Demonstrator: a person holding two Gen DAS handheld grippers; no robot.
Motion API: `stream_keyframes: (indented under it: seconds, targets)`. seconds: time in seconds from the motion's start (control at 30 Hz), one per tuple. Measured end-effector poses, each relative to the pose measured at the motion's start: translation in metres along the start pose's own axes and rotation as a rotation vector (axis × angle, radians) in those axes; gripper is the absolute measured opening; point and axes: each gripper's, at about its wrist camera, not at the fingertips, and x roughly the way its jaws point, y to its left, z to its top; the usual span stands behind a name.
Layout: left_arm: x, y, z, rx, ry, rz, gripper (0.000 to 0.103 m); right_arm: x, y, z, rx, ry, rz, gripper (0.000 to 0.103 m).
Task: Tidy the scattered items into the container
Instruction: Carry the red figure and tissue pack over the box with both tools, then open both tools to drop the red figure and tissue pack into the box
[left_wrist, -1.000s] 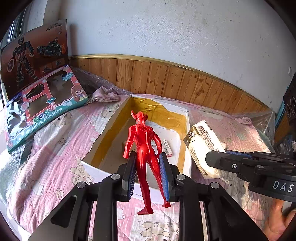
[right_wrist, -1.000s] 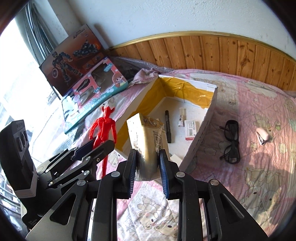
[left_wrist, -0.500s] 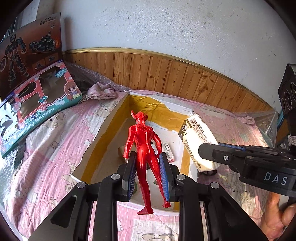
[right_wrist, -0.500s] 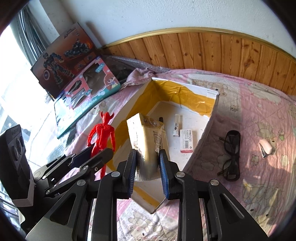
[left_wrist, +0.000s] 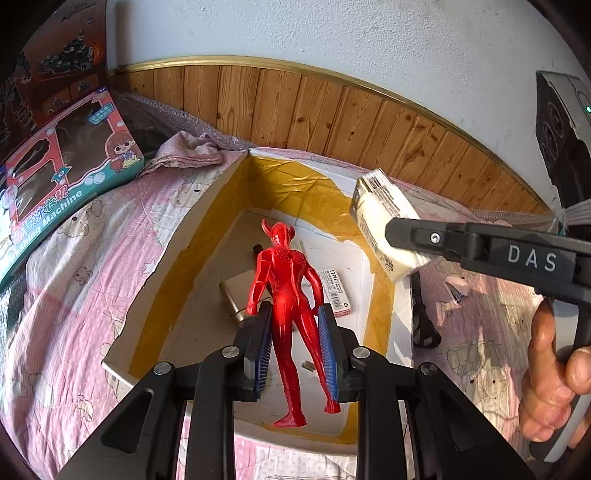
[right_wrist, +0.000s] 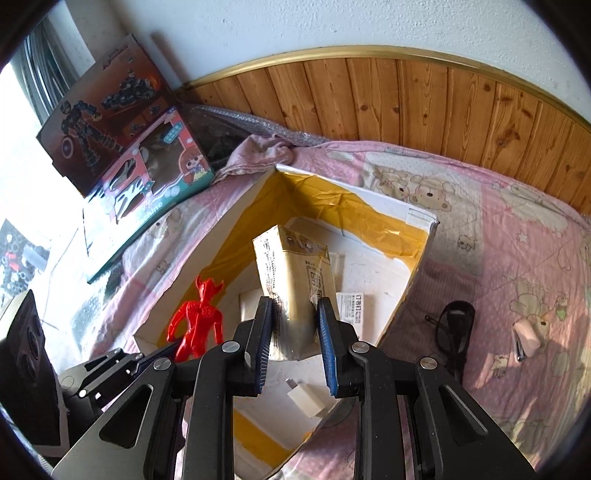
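Note:
My left gripper (left_wrist: 291, 325) is shut on a red toy figure (left_wrist: 286, 295), held upright over the open white box (left_wrist: 207, 199) with yellow tape inside. My right gripper (right_wrist: 295, 317) is shut on a cream paper packet (right_wrist: 295, 273), held over the same box (right_wrist: 417, 273). In the left wrist view the packet (left_wrist: 384, 221) hangs above the box's right wall. The red figure (right_wrist: 197, 314) and the left gripper show at the lower left of the right wrist view. A flat metallic item (left_wrist: 236, 295), a small carton (left_wrist: 334, 291) and a white adapter (right_wrist: 306, 400) lie inside the box.
Black sunglasses (right_wrist: 456, 328) and a small pink-white item (right_wrist: 526, 338) lie on the pink bedspread (right_wrist: 498, 229) right of the box. Two toy boxes (left_wrist: 59, 177) lean at the left, a crumpled cloth (left_wrist: 188, 153) behind the box. Wooden panelling (left_wrist: 332, 118) backs the bed. A hand (left_wrist: 554, 373) grips the right tool.
Both grippers have moved forward and now hang over the box interior, still holding the figure and the packet. The box fills more of both views.

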Motion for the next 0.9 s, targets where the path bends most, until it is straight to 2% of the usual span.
stream_keyframes:
  seconds: [0.27,0.43,0.5,0.6,0.73,0.9]
  targets:
    - [0.018,-0.002,0.005,-0.003,0.073,-0.043,0.025,0.035,-0.014,0.023,-0.033,0.042,-0.045,0.025]
    - [0.027,0.004,0.007,0.005,0.100,-0.022,0.026,0.059,-0.027,0.028,-0.056,0.069,-0.079,0.027]
    - [0.031,0.003,0.006,0.022,0.118,-0.023,0.027,0.066,-0.030,0.029,-0.078,0.065,-0.110,0.032]
    - [0.036,0.002,0.005,0.028,0.132,-0.004,0.029,0.070,-0.035,0.029,-0.089,0.049,-0.150,0.033]
    - [0.038,0.001,0.003,0.030,0.135,0.002,0.029,0.066,-0.041,0.025,-0.071,0.040,-0.130,0.033]
    - [0.034,-0.003,0.004,0.041,0.121,0.010,0.029,0.052,-0.040,0.015,-0.040,0.032,-0.066,0.033]
